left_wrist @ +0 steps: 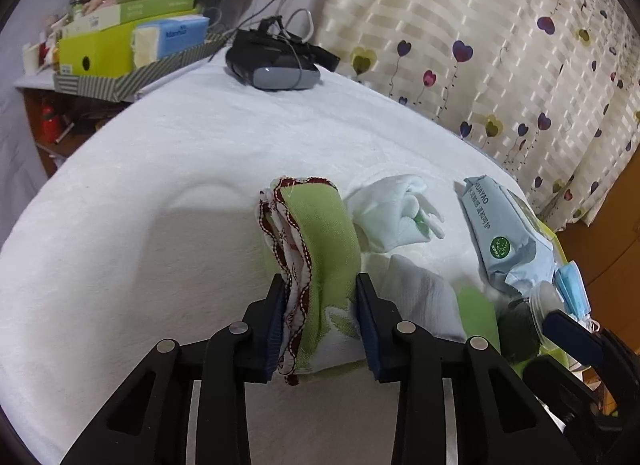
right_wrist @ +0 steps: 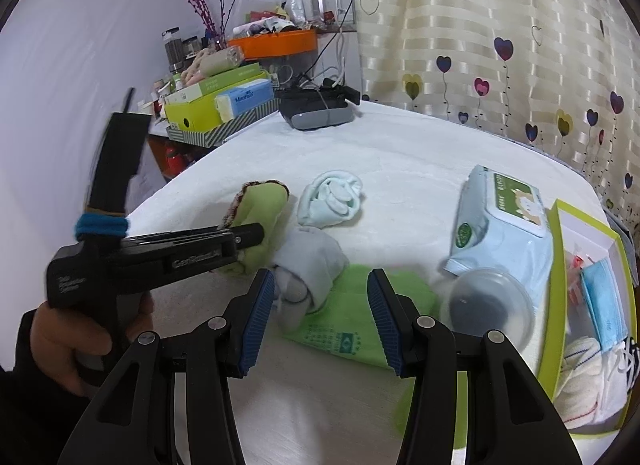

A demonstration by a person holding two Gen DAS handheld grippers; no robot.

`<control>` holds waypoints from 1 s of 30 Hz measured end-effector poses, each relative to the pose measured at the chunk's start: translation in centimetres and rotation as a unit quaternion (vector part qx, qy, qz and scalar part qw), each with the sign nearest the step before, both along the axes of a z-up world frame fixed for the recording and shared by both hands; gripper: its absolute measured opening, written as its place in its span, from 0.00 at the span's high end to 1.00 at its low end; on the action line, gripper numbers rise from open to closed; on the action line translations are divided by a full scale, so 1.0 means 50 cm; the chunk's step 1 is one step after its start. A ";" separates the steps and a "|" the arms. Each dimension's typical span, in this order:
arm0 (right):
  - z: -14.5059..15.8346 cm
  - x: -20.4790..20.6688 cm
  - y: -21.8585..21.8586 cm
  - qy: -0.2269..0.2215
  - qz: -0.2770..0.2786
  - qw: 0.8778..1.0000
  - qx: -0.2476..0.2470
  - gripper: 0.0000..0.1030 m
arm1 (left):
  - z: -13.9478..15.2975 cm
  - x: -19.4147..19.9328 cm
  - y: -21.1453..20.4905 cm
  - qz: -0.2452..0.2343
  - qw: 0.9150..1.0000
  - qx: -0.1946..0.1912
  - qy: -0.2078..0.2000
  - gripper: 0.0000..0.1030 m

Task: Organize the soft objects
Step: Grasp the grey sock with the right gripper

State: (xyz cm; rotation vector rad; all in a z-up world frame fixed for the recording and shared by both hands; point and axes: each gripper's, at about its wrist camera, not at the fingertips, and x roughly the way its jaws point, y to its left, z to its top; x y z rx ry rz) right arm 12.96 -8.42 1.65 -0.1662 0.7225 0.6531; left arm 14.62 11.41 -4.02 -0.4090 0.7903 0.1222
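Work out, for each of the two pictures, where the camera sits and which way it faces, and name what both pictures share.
Left wrist: sits on the left gripper, looking down along its fingers, which pinch a folded green cloth on the white bed cover.
Right wrist: sits on the right gripper, jaws open over a green pouch; the left gripper and hand show at left.
Shared: the cloth, the wipes pack, the headset.

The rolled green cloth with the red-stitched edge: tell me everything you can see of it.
The rolled green cloth is soft woven fabric, light green, with a white inner layer edged in dark red scalloped stitching. It is folded into a loose roll lying on the white blanket. The left gripper is shut on its near end, pads pressing both sides. A balled white sock lies close beside it.
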 end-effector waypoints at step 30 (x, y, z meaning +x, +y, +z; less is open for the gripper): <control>-0.083 0.063 0.120 0.048 -0.012 0.996 -0.079 0.73 | 0.023 -0.076 0.051 0.000 1.000 0.012 -0.028 0.69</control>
